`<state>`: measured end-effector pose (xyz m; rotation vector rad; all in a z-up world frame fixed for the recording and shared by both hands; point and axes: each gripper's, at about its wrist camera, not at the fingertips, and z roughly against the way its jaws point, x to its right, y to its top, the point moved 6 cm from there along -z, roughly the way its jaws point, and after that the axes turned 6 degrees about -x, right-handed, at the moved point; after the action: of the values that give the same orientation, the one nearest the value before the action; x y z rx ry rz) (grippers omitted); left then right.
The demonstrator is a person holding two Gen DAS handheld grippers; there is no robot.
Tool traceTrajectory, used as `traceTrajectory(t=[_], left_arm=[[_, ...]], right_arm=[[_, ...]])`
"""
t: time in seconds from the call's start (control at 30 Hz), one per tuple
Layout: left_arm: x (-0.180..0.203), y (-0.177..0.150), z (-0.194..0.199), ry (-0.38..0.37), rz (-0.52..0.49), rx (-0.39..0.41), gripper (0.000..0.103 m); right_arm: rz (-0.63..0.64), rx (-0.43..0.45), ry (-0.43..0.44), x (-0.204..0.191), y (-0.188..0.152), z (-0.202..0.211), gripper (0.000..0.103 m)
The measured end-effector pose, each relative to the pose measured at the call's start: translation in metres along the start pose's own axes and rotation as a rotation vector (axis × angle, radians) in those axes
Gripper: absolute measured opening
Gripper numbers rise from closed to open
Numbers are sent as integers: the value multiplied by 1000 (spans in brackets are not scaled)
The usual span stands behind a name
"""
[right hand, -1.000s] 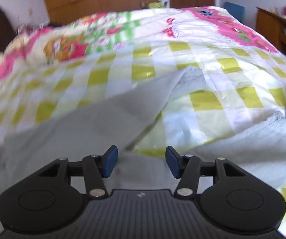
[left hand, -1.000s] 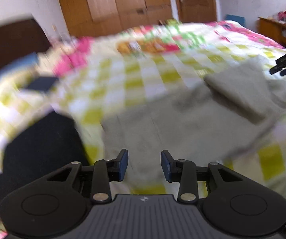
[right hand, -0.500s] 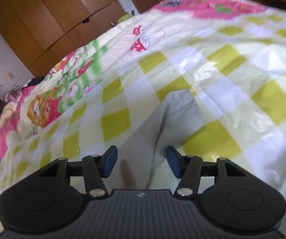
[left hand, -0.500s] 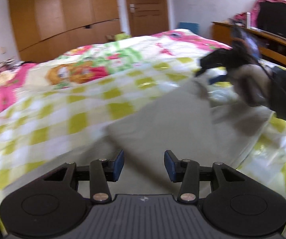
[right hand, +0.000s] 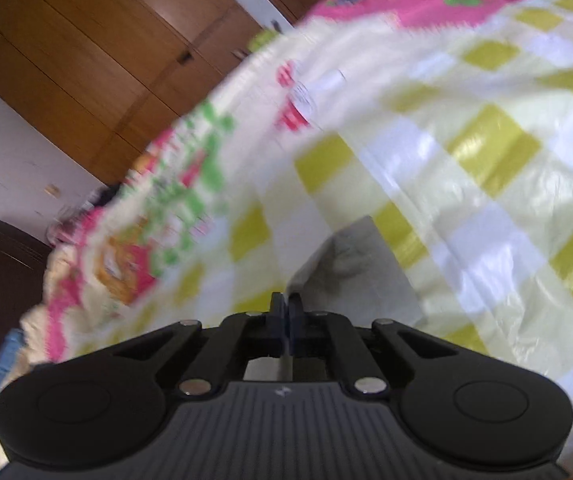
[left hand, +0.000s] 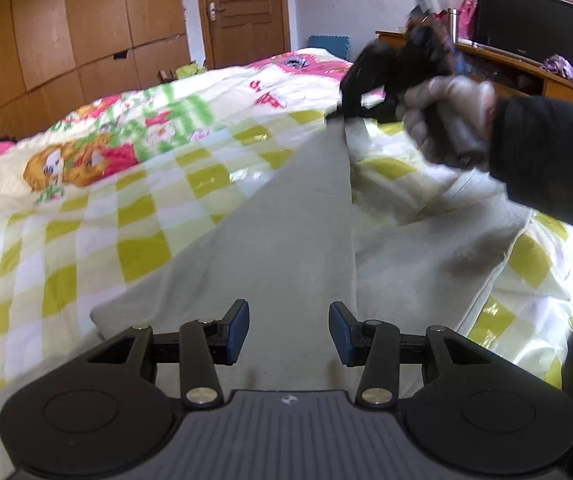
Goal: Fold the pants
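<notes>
Pinching pants (left hand: 294,216) hem, R gripper (right hand: 286,312) clamped on fabric, lifted off bed (left hand: 134,216). L gripper (left hand: 288,332) apart, above pants, not touching.

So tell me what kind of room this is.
A bedroom, most likely: a bed under a checked, cartoon-print quilt, a wooden wardrobe along the wall, and a television on a low wooden cabinet.

Matt grey woven cloth for the pants (left hand: 294,216). Glossy, crinkled checked cover on the bed (left hand: 134,216). Smooth varnished wood for the wardrobe (left hand: 78,28).
</notes>
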<state>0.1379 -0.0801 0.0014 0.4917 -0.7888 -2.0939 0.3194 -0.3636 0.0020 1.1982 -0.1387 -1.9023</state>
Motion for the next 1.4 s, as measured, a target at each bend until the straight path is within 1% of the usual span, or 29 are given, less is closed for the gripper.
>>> traceTrajectory(t=[0.07, 0.1, 0.13, 0.2, 0.23, 0.27, 0.3, 0.37, 0.4, 0.47, 0.5, 0.57, 0.67, 0.7, 0.73, 0.8, 0.83, 0.87, 0.9, 0.93, 1.0, 1.07, 1.13, 1.17, 1.2, 1.27, 1.3, 1.37, 1.4], left_arm=[[4, 10, 5, 2, -14, 26, 57], [8, 14, 8, -4, -19, 39, 58], [14, 17, 11, -14, -27, 52, 58], [27, 20, 11, -39, -39, 64, 60], [35, 20, 8, -57, -47, 57, 61], [42, 19, 4, -71, -56, 45, 61], [50, 17, 0, -84, -67, 29, 61], [65, 13, -8, -113, -92, 0, 61], [71, 10, -12, -119, -106, -19, 61], [81, 6, -18, -119, -131, -51, 61], [85, 4, -20, -116, -142, -66, 61], [91, 2, -22, -107, -162, -83, 61], [94, 3, -24, -107, -169, -96, 61], [95, 3, -26, -109, -171, -99, 61], [95, 5, -28, -108, -172, -100, 61], [96, 7, -32, -109, -172, -102, 61], [98, 8, -32, -112, -171, -103, 61], [100, 9, -32, -114, -171, -102, 61], [101, 9, -31, -113, -174, -100, 61], [103, 10, -30, -112, -178, -97, 61], [105, 12, -27, -119, -184, -88, 61], [107, 12, -25, -131, -193, -81, 61], [110, 10, -27, -137, -204, -86, 61], [111, 10, -28, -136, -206, -90, 61], [113, 8, -29, -139, -206, -93, 61], [114, 6, -29, -145, -206, -97, 61], [114, 4, -28, -143, -208, -97, 61], [113, 2, -25, -140, -207, -97, 61], [112, 2, -24, -141, -204, -98, 61]], right_arm=[[8, 90, 96, -11, 6, 50, 3], [15, 132, 124, -12, 5, 77, 3], [18, 168, 132, -9, 3, 103, 3], [19, 228, 120, 10, -9, 149, 3], [5, 244, 98, 25, -18, 167, 3], [-6, 257, 55, 42, -30, 181, 4], [-27, 252, 7, 62, -42, 189, 4], [-116, 200, -80, 104, -63, 192, 4], [-168, 179, -103, 124, -73, 190, 4], [-218, 163, -142, 148, -84, 186, 4], [-247, 152, -134, 156, -88, 184, 5], [-312, 154, -105, 162, -89, 183, 9], [-337, 186, -105, 164, -82, 188, 9], [-346, 187, -94, 165, -77, 187, 11], [-350, 176, -92, 165, -73, 184, 18], [-322, 148, -104, 165, -61, 174, 27], [-305, 130, -106, 169, -63, 170, 24], [-304, 113, -106, 169, -62, 167, 18], [-305, 102, -85, 167, -63, 168, 4], [-292, 116, -64, 161, -63, 174, 4], [-240, 164, -57, 146, -63, 196, 4], [-220, 200, -37, 139, -64, 213, 4], [-213, 206, -77, 147, -69, 221, 4], [-196, 182, -106, 152, -74, 218, 5], [-195, 141, -141, 159, -79, 212, 9], [-232, 109, -195, 175, -88, 205, 9], [-266, 103, -196, 181, -91, 206, 9], [-347, 131, -157, 187, -96, 216, 17], [-366, 150, -150, 188, -98, 223, 30]])
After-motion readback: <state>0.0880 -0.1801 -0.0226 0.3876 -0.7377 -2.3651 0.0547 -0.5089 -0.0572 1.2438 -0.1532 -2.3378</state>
